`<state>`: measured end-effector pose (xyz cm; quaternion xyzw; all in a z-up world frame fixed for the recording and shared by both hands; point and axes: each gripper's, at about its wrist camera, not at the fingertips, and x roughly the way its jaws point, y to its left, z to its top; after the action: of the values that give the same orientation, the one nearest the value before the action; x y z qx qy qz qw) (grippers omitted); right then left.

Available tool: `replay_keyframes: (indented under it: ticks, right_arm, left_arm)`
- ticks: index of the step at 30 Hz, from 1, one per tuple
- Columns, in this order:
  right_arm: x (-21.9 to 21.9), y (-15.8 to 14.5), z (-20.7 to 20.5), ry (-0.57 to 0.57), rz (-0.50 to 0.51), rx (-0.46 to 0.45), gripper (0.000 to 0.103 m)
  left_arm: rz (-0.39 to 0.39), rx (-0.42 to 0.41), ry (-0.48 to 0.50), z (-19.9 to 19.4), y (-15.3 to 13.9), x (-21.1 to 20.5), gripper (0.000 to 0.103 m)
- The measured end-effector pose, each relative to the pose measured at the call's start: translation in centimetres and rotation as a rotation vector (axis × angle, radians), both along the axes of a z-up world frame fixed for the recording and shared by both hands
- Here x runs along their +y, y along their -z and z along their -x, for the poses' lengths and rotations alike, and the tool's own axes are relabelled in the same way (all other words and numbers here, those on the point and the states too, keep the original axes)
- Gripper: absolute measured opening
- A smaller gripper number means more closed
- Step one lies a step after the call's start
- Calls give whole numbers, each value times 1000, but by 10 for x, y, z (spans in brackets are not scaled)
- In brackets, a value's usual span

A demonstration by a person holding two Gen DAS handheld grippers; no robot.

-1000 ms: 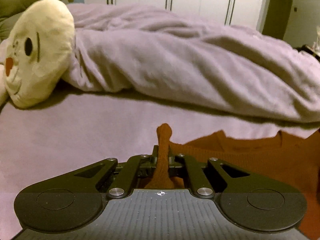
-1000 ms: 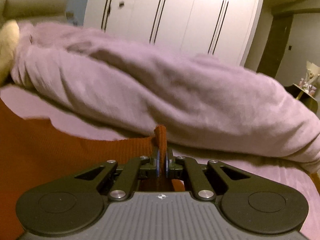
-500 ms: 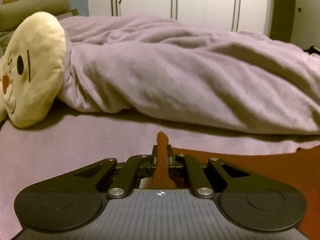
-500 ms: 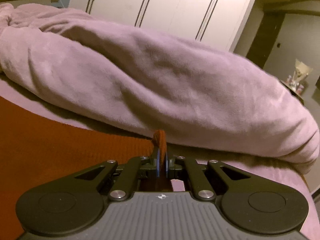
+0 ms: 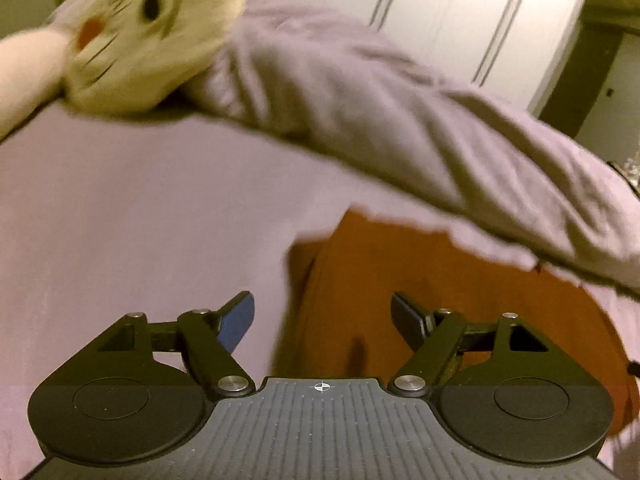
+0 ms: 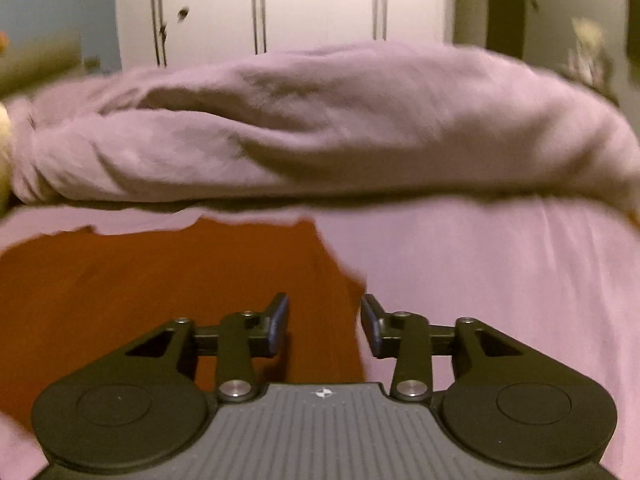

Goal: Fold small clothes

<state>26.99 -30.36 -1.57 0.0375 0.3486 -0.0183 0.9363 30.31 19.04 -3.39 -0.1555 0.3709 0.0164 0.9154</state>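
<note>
A rust-orange knitted garment [image 5: 420,280] lies flat on the lilac bed sheet [image 5: 140,220]. My left gripper [image 5: 323,318] hovers over the garment's left edge, its jaws opening wide; cloth lies below them but neither pad presses on it. In the right wrist view the same orange garment [image 6: 160,280] spreads to the left, its right edge running under my right gripper [image 6: 324,322]. The jaws there are opening too, apart from the fabric beneath.
A bunched lilac blanket [image 6: 320,128] runs across the bed just beyond the garment. A cream plush toy with a drawn face [image 5: 148,32] rests at the far left. White wardrobe doors [image 6: 312,0] stand behind the bed.
Both grippers were shut on pinched folds of the orange garment; now both have opened and let the cloth drop flat. Both views have rolled and shifted sideways.
</note>
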Motion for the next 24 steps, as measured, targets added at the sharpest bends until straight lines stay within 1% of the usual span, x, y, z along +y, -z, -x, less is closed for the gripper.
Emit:
replay_keyframes:
  ticks: [1, 4, 6, 7, 9, 11, 12, 13, 14, 15, 16, 17, 18, 20, 21, 22, 23, 24]
  right_arm:
    - [-4, 3, 17, 21, -46, 10, 43]
    - [-14, 12, 50, 89, -176, 41, 46]
    - [-19, 19, 59, 131, -275, 64, 46]
    - [-20, 21, 61, 149, -311, 71, 46]
    - [-25, 24, 60, 177, -380, 72, 46]
    - [-34, 29, 54, 218, -475, 79, 46]
    - [-38, 31, 52, 230, -532, 79, 46]
    - [-42, 36, 48, 243, -590, 87, 43]
    - [-44, 39, 45, 262, -622, 93, 39]
    - [-44, 43, 42, 268, -644, 94, 30]
    - [-44, 44, 40, 265, -652, 93, 25]
    - [-42, 43, 38, 259, -640, 93, 23]
    - [-40, 38, 38, 242, -604, 88, 19]
    - [-31, 27, 38, 205, -491, 71, 13]
    - [-25, 18, 40, 188, -411, 51, 11]
    - [-21, 12, 41, 175, -354, 32, 10]
    - [-17, 6, 42, 166, -298, 14, 10]
    - [-13, 2, 44, 161, -249, 4, 9]
  left_arm:
    - [15, 20, -14, 10, 5, 1, 81]
    - [77, 78, -36, 25, 18, 2, 81]
    - [139, 97, -34, 28, 23, 0, 81]
    - [162, 105, -23, 28, 25, -2, 79]
    - [183, 118, -14, 27, 26, -8, 76]
    - [208, 124, 7, 24, 27, -12, 62]
    - [183, 135, -4, 23, 27, -15, 59]
    - [154, 141, -7, 21, 26, -17, 50]
    - [137, 142, -5, 21, 25, -18, 42]
    - [126, 141, -3, 21, 24, -19, 39]
    - [114, 146, -3, 22, 21, -19, 33]
    - [107, 147, -2, 22, 18, -19, 29]
    - [96, 143, 0, 22, 14, -19, 28]
    - [71, 129, 3, 23, 5, -19, 24]
    - [65, 123, -3, 24, 0, -19, 22]
    - [61, 121, -11, 24, -3, -19, 19]
    - [52, 125, -19, 24, -5, -18, 14]
    - [37, 132, -26, 22, -5, -18, 13]
